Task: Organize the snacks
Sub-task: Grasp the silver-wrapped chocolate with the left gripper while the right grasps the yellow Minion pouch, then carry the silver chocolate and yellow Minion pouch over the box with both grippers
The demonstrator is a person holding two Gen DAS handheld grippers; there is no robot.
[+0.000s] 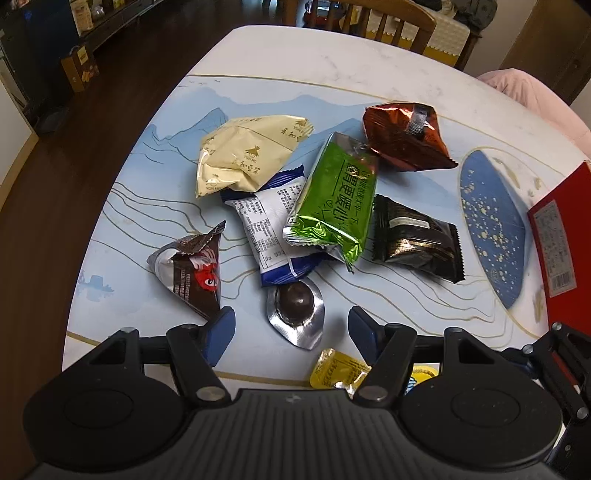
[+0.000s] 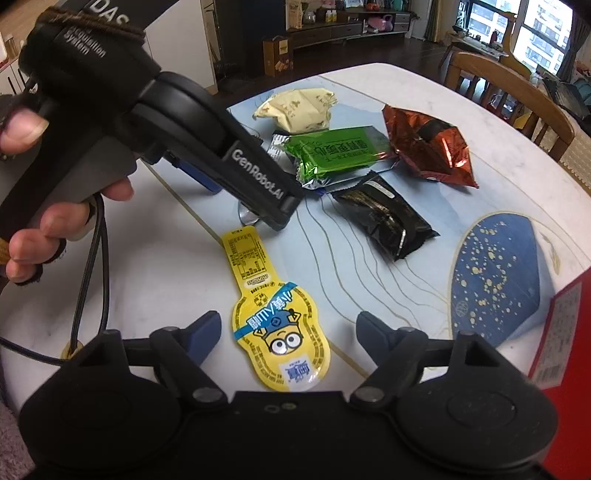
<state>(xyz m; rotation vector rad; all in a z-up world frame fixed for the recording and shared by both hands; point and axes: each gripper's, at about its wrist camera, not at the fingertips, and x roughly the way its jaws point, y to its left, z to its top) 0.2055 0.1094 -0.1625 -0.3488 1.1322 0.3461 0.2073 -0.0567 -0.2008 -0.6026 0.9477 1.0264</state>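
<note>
Your left claw (image 1: 291, 325) is spread wide w/ nothing in it. It hangs just over the surface (image 1: 332, 74), and the silver foil snack (image 1: 295, 317) w/ the dark ball in it sits right between the blue fingertips (image 1: 221, 325). Just to the left of that tip is the dark triangle pack (image 1: 194, 267) w/ a red spot.

Your right claw (image 2: 288, 328) is spread wide too, not holding anything. The yellow snack (image 2: 280, 325) w/ the cartoon face lies flat between its tips, long tab pointing away from you. In the left view you see only a bit of it, near the bottom edge.

A bit farther: the blue & white pack (image 1: 273, 229) lies partly under the green pack (image 1: 332, 199). The black pack (image 1: 417, 236) is just right of the green one. Farther still, the cream bag (image 1: 243, 155) sits on the left & the shiny red-brown bag (image 1: 402, 136) on the right, touching the green pack's far end.

The red box (image 1: 561, 240) is at the right edge of the surface. You can't see inside it, so I can't tell what it holds. All the snacks lie loose on the surface, none in a box.

Past the far edge stands a wood chair (image 1: 388, 14).
</note>
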